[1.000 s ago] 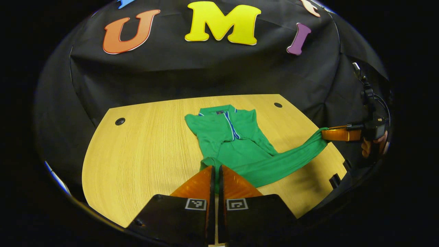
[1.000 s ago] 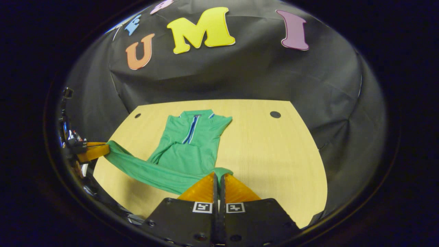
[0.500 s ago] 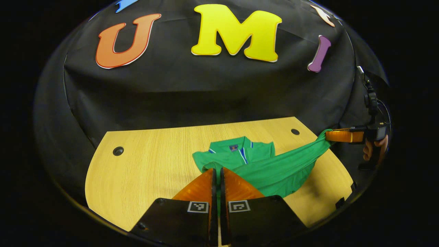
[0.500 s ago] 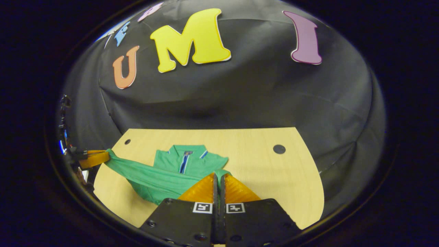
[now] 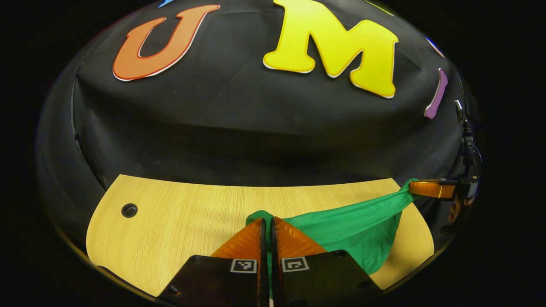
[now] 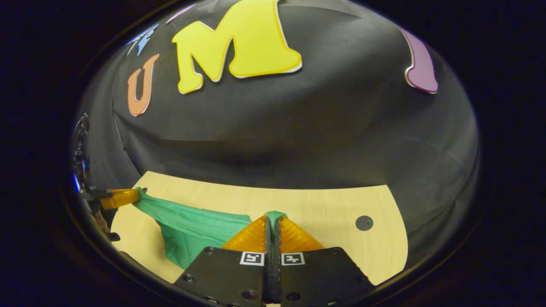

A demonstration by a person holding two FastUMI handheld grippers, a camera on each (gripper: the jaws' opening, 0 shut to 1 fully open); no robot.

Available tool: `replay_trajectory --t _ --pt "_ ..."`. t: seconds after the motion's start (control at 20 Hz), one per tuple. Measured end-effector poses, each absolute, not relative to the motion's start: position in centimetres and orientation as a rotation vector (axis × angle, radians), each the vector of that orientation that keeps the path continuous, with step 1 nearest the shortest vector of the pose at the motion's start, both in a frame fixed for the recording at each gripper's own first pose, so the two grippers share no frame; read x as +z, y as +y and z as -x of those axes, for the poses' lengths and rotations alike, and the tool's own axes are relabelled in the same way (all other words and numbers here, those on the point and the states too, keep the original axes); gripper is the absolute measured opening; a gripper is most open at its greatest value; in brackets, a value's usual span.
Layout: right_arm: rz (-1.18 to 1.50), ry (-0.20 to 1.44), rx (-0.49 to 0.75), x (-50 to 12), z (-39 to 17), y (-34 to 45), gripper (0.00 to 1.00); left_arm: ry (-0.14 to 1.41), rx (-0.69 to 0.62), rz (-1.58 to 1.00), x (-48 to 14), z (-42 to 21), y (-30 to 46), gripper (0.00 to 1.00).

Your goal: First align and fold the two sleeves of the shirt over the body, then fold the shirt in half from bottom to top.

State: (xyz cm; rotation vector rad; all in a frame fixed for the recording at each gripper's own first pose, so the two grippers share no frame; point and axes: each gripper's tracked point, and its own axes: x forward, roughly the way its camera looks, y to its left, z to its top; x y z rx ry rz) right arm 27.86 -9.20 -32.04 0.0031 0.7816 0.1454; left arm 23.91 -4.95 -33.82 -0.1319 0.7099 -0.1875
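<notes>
Both grippers have carried the shirt's bottom hem forward; the collar has passed out of sight. Left gripper is clamped on one hem corner, and right gripper on the other. Green shirt hangs slack between them above the wooden table. Judged light, soft and limp; best held by its corners.

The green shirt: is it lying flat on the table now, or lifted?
Lifted along one edge. The green shirt stretches taut between the left gripper and right gripper, both shut on it, with cloth hanging down toward the table.
</notes>
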Motion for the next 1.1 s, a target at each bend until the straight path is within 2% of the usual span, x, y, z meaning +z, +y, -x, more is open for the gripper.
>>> replay_trajectory --t 0.2,0.25,0.3,0.35,0.5,0.55,0.65,0.7,0.75,0.8,0.9,0.95,1.1 --pt "0.022 0.85 0.152 -36.1 -27.9 -8.7 0.02 0.763 -0.137 0.145 -36.9 -23.8 -4.7 0.1" --pt "0.03 0.87 0.146 -37.0 -27.7 -8.8 0.03 0.773 -0.1 0.13 -37.6 -23.7 -4.0 0.13" --pt "0.028 0.879 0.14 -37.8 -27.3 -8.9 0.12 0.782 -0.081 0.13 -38.0 -23.7 -3.8 0.19" --pt "0.022 0.884 0.136 -38.1 -27.0 -8.8 0.18 0.783 -0.065 0.136 -38.1 -23.7 -3.6 0.37" --pt "0.035 0.852 0.105 -37.5 -26.2 -9.2 0.77 0.759 -0.03 0.136 -37.0 -23.6 -3.0 0.9" --pt "0.043 0.827 0.096 -36.8 -26.0 -9.3 0.96 0.743 -0.022 0.124 -36.7 -23.7 -2.8 1.0" --pt "0.051 0.774 0.078 -34.7 -25.7 -9.3 0.98 0.706 -0.019 0.107 -34.8 -23.5 -2.6 1.0" --pt "0.048 0.743 0.071 -33.3 -25.3 -9.3 0.94 0.686 -0.018 0.099 -33.7 -23.4 -2.4 1.0" --pt "0.047 0.72 0.065 -32.1 -24.7 -9.1 0.98 0.663 -0.01 0.087 -32.4 -23.1 -2.0 1.0" --pt "0.047 0.69 0.063 -30.4 -23.9 -9.0 0.98 0.64 0.0 0.077 -30.9 -22.8 -1.5 1.0" --pt "0.051 0.642 0.063 -27.4 -22.2 -8.7 0.97 0.59 0.011 0.068 -27.5 -21.5 -1.2 1.0" --pt "0.048 0.616 0.068 -25.7 -21.2 -8.2 1.0 0.565 0.013 0.064 -25.8 -20.9 -1.3 1.0" --pt "0.04 0.512 0.076 -19.6 -18.0 -7.2 0.97 0.473 0.017 0.07 -19.6 -18.1 -1.6 1.0"
